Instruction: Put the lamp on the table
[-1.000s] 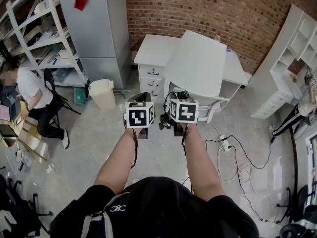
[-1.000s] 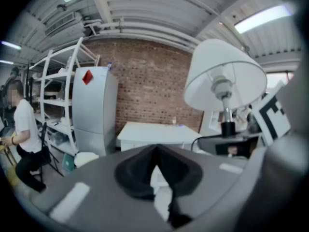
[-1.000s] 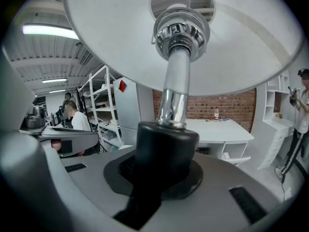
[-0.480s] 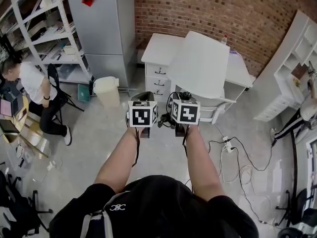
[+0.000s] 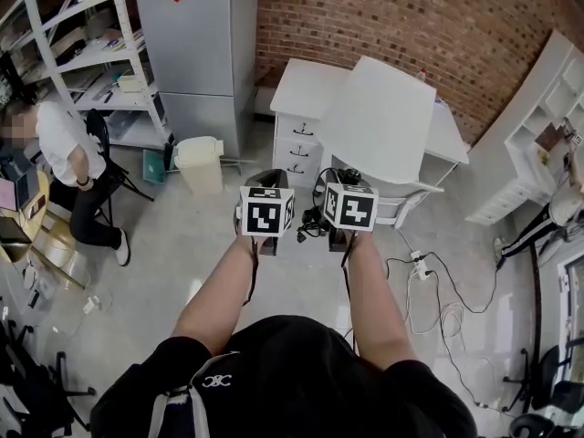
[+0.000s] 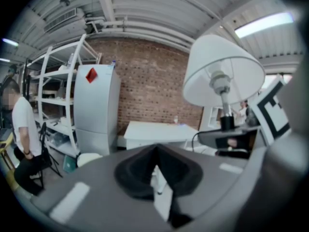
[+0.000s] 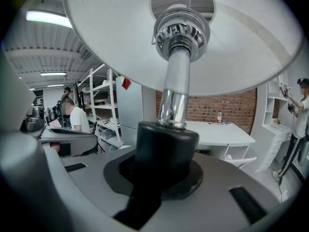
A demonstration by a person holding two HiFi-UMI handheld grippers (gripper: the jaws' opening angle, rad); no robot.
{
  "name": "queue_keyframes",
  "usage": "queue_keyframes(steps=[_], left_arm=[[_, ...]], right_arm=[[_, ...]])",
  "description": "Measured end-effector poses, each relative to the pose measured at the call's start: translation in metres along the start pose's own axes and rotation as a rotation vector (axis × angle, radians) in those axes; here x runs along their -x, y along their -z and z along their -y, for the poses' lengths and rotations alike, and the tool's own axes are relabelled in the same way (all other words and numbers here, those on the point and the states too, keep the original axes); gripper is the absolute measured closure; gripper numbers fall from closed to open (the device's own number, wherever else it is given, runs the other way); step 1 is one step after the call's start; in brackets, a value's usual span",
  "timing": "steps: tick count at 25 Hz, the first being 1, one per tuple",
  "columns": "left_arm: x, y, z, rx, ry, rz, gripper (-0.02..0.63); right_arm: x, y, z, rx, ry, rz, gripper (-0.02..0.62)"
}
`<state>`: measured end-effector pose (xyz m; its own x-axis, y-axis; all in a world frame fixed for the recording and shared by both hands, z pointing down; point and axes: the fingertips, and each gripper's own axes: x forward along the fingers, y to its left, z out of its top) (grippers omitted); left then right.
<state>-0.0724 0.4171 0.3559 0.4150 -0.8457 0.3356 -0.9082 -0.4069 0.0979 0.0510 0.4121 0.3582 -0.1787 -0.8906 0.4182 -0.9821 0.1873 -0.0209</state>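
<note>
The right gripper (image 7: 164, 175) is clamped on the black collar at the bottom of the lamp (image 7: 171, 105), just under the chrome stem, and nothing else holds the lamp up. The left gripper (image 6: 155, 175), close beside it, has its jaws drawn together with nothing in them, so it gives no support. The wide white shade (image 5: 383, 117) sits high above that one low hold. A quick turn or stop could probably make the lamp swing or twist in the pads, and it might slip out. The lamp is in the air over the floor, short of the white table (image 5: 306, 85), and from the head view the shade covers much of the tabletop. That makes a clear landing spot hard to judge, and the lamp could catch the near edge of the table or come down tilted. Its black cord (image 5: 315, 224) hangs below the grippers and could snag or get trapped under the lamp. Loose cables (image 5: 438, 313) on the floor ahead and to the right are a tripping risk. A small bottle (image 7: 219, 116) at the far side of the table could be knocked over if the lamp is set down too far back.
</note>
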Motion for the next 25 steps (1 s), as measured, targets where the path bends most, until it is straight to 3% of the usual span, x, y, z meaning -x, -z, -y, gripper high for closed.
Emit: queue_keyframes(steps=[12,25], left_arm=[[-0.041,0.008,-0.032,-0.016,-0.006,-0.031,0.606],[-0.18,-0.058,-0.066,-0.034,-0.067,-0.041,0.606]], right_arm=[[-0.052,-0.002,-0.008,0.0,-0.02,-0.023,0.527],[-0.184,-0.071,0.058,-0.009,-0.046,-0.005,0.526]])
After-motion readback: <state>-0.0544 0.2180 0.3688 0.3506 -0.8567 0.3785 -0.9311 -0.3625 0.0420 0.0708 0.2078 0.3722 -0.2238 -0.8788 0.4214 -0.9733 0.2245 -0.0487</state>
